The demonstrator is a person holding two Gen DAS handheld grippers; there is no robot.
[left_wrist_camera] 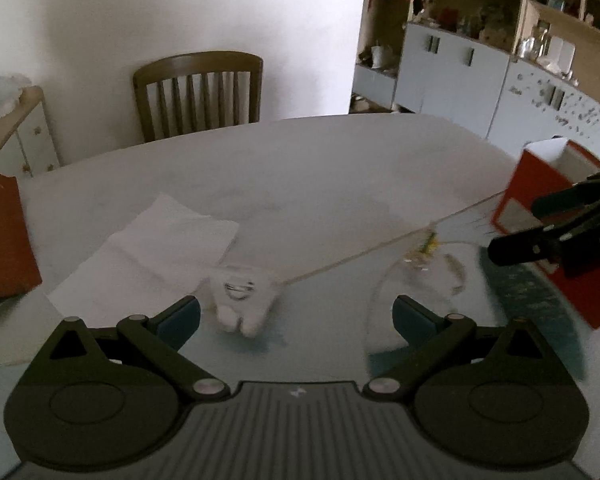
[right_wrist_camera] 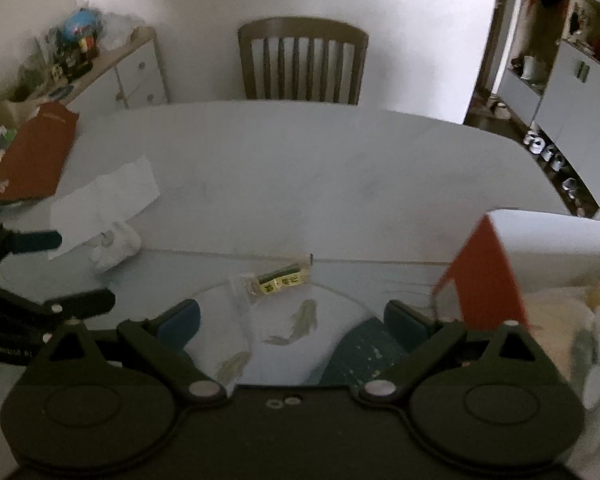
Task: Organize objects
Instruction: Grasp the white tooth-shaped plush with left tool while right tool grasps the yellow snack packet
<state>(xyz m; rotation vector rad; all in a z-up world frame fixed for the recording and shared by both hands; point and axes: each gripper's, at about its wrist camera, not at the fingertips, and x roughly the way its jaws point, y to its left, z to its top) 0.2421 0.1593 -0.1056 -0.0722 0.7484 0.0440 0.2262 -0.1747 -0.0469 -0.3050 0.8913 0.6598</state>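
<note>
You had both tools low over the table (left_wrist_camera: 308, 168) with nothing in either, which looked like a lining-up pose rather than a carry. Your left gripper (left_wrist_camera: 296, 316) stood spread wide, jaws apart and empty, with the tooth toy (left_wrist_camera: 242, 294) just ahead of its left finger, in the lower middle of the left view; the toy sat upright at the near corner of the napkin (left_wrist_camera: 156, 252), touching or overlapping it. That offset suggested you had not yet centred on it. Your right gripper (right_wrist_camera: 292, 320) was likewise released and empty, pointed at the small clear packet (right_wrist_camera: 276, 280) with yellow labels in the middle of the right view, lying at the far edge of the fish-print placemat (right_wrist_camera: 300, 332). The red box (right_wrist_camera: 484, 280) stood open at the right of that frame, near the right finger, probably kept close as the place to drop things. A red bag (right_wrist_camera: 40, 152) lay at upper left, well apart.
</note>
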